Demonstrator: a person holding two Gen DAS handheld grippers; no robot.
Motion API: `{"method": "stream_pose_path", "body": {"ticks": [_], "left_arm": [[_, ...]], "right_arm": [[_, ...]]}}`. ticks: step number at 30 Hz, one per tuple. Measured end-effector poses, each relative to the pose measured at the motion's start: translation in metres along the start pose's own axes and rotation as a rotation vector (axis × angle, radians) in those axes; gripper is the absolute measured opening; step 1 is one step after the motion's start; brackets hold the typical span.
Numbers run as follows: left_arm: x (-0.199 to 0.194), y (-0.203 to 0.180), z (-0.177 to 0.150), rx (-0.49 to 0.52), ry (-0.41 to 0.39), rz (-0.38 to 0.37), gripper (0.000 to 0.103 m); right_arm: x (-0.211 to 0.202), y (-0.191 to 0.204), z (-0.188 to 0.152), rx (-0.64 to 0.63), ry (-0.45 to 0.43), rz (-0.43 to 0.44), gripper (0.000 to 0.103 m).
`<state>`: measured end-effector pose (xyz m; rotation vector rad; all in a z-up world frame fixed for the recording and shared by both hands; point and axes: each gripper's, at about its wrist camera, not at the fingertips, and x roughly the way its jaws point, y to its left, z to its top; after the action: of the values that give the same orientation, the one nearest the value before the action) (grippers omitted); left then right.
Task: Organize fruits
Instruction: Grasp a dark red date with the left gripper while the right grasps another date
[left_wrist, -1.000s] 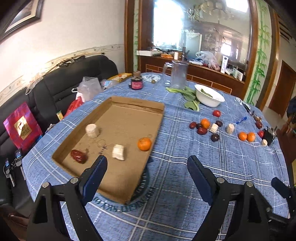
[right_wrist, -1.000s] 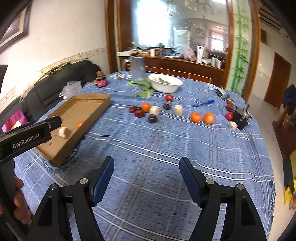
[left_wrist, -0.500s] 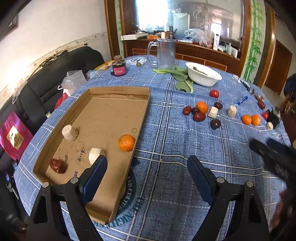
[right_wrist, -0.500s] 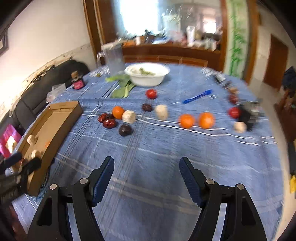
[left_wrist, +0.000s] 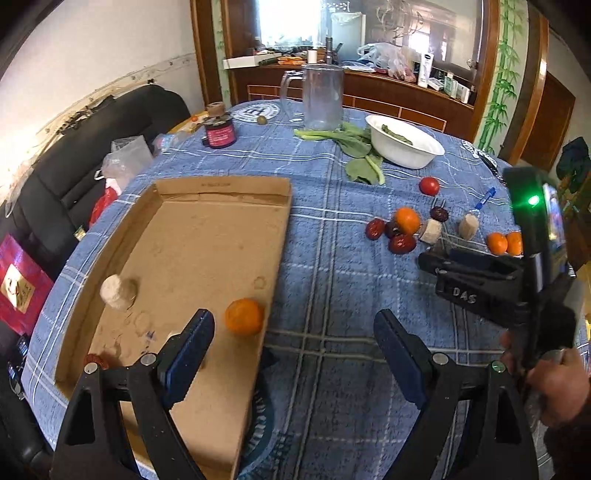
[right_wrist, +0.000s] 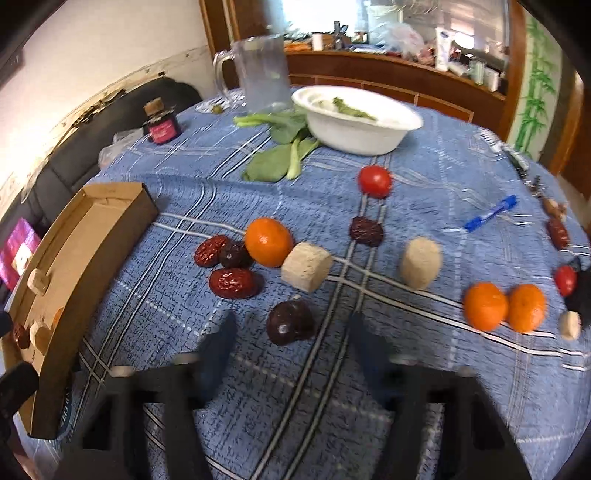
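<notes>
Fruits lie scattered on the blue checked tablecloth (right_wrist: 424, 184), toward its far and right edges; a few already sit in the cardboard tray (left_wrist: 207, 236) at the left edge. Only the right wrist view shows the dark plum (right_wrist: 290, 322), lying just ahead of the right gripper (right_wrist: 290, 341), whose blurred jaws are closing with nothing pinched yet. Only the left wrist view shows the tray's floor, holding one tangerine (left_wrist: 244, 316), and the left gripper (left_wrist: 293, 345), spread wide and empty over the tray's near edge. On the cloth: three tangerines, two tomatoes and one white bowl (right_wrist: 356, 120).
</notes>
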<state>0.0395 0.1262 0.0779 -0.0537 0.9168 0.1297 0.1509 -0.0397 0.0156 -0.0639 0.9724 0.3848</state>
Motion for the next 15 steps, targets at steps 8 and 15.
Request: {"method": "stream_pose_path", "body": {"ticks": [8,15], "left_arm": [[0.044,-0.037,0.025,0.033,0.084,-0.056,0.087],[0.087,-0.068,0.045,-0.019,0.106,-0.118,0.087]], "right_arm": [[-0.022,-0.016,-0.008,0.011,-0.036,-0.006,0.026],[-0.054,-0.056,-0.03,0.084,-0.061,-0.035,0.026]]}}
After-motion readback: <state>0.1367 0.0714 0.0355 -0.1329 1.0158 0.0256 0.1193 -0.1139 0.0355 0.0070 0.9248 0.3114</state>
